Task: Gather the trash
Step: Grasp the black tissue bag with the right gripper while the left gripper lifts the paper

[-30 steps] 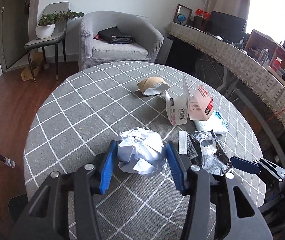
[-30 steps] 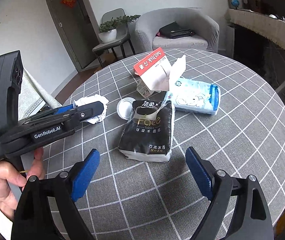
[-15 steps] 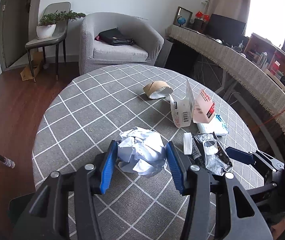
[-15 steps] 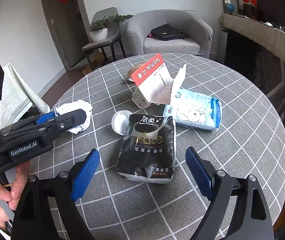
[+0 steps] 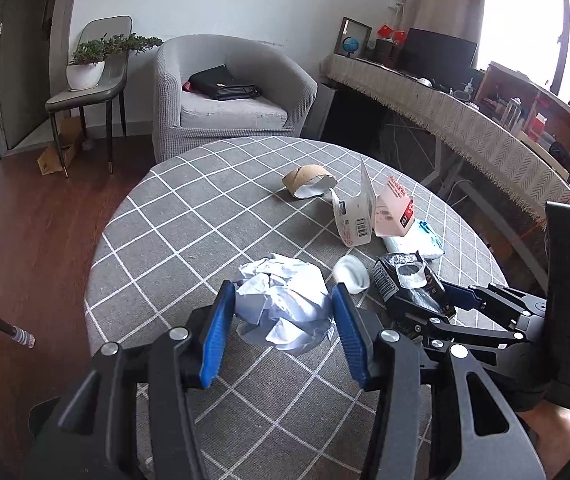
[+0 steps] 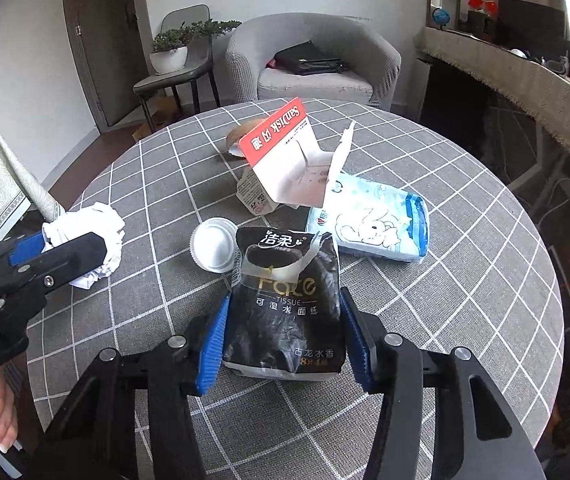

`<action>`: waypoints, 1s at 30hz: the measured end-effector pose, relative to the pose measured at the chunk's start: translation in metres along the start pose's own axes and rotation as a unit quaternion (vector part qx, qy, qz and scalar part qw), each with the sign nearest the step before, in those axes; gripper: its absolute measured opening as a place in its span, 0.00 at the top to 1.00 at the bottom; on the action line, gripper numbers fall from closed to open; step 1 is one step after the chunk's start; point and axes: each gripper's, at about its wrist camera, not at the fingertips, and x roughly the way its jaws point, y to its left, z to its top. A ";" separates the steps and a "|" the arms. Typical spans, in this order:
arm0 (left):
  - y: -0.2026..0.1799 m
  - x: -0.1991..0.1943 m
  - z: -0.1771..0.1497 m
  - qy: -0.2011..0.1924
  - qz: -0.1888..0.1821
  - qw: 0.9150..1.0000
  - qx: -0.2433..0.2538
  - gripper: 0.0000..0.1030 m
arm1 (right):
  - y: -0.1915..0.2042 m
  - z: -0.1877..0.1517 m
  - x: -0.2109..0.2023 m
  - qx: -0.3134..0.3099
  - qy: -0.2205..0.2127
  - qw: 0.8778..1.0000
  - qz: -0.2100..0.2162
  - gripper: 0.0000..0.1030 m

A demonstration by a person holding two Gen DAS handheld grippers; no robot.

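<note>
My right gripper (image 6: 285,340) has its blue pads on either side of the black tissue pack (image 6: 285,312), narrowed to about the pack's width. Whether the pads already press it I cannot tell. The pack's long axis runs straight away from me along the fingers, so the pads meet its two long sides, which I judge the right way to take it. It lies flat on the surface (image 6: 465,320).

My left gripper (image 5: 281,328) holds the crumpled paper ball (image 5: 285,304) between its pads, which touch the ball on both sides. In the right camera that ball (image 6: 97,236) sits off to my left, clamped at the left gripper's tip.

Just beyond the pack's far end and slightly left lies a white lid (image 6: 214,249), nearly touching the pack. Further ahead to the right lies a blue wipes packet (image 6: 373,228), and ahead of that an opened red-and-white card box (image 6: 285,156) stands. Farthest out, behind the box, is a brown paper cup (image 5: 309,182) on its side.

The right side is nearer all of these, so I judge they fall to it.
</note>
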 end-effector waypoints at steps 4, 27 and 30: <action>0.004 -0.011 -0.002 -0.005 -0.003 1.000 -0.007 0.49 | -0.004 -0.005 -0.008 0.010 -0.011 1.000 0.001 0.49; 0.052 -0.081 -0.035 -0.024 0.058 0.998 -0.005 0.49 | 0.075 -0.017 -0.044 -0.023 -0.048 0.994 0.096 0.49; 0.061 -0.090 -0.040 -0.026 0.067 0.997 -0.005 0.49 | 0.087 -0.020 -0.043 -0.032 -0.047 0.993 0.107 0.49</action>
